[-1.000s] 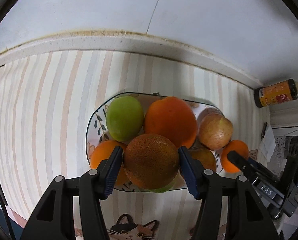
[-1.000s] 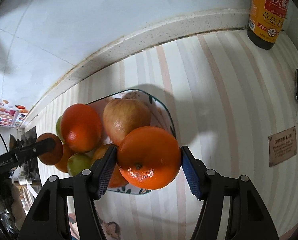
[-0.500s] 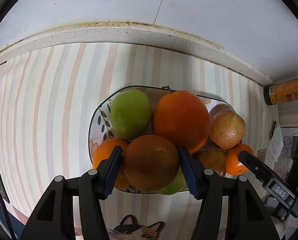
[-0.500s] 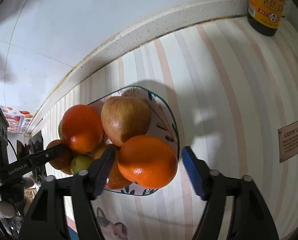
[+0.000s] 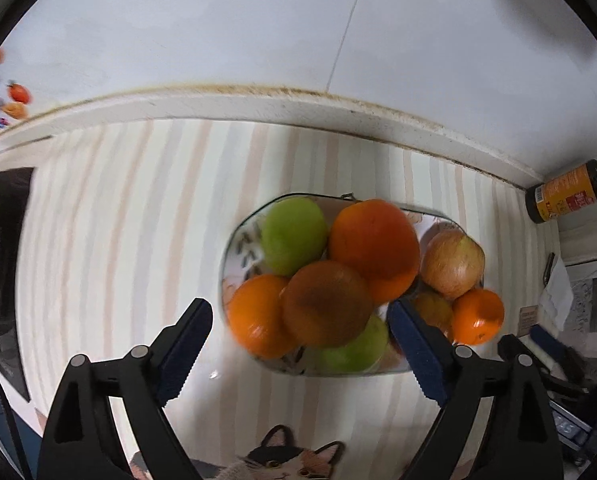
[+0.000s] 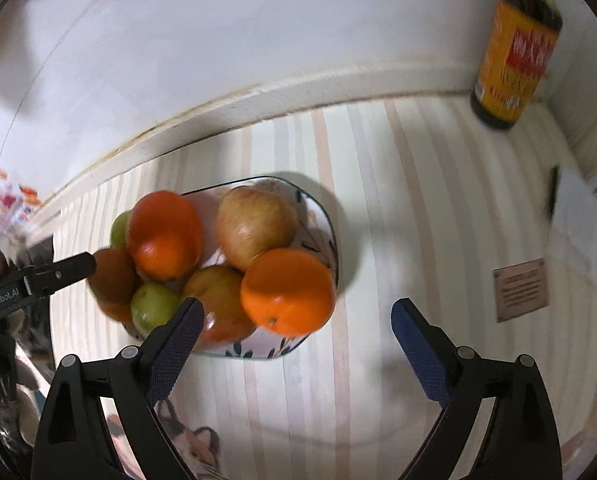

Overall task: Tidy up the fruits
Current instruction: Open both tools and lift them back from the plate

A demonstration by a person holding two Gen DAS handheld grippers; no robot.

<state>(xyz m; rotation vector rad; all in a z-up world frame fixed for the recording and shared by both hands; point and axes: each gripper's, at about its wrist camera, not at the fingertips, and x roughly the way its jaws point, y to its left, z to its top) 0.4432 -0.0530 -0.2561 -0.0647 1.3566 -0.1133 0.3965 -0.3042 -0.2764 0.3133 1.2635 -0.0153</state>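
Observation:
A patterned fruit plate (image 5: 234,256) (image 6: 322,216) sits on the striped cloth, piled with fruit. A brownish orange (image 5: 326,304) (image 6: 112,276) lies on top at the front, beside a big orange (image 5: 374,252) (image 6: 164,236), a green apple (image 5: 294,234), a reddish apple (image 5: 452,262) (image 6: 256,226) and a bright orange (image 6: 288,290) (image 5: 478,316). My left gripper (image 5: 302,352) is open and empty, just short of the brownish orange. My right gripper (image 6: 294,346) is open and empty, just in front of the bright orange.
A sauce bottle (image 6: 514,52) (image 5: 566,192) stands at the back right by the wall. A raised white ledge (image 5: 298,104) runs along the back. A brown label card (image 6: 520,290) and white paper (image 6: 582,224) lie to the right. A cat picture (image 5: 286,460) is at the cloth's near edge.
Both grippers have opened and let go: the left released the brownish orange and the right released the bright orange, both now on the pile. Both grippers have drawn back a little.

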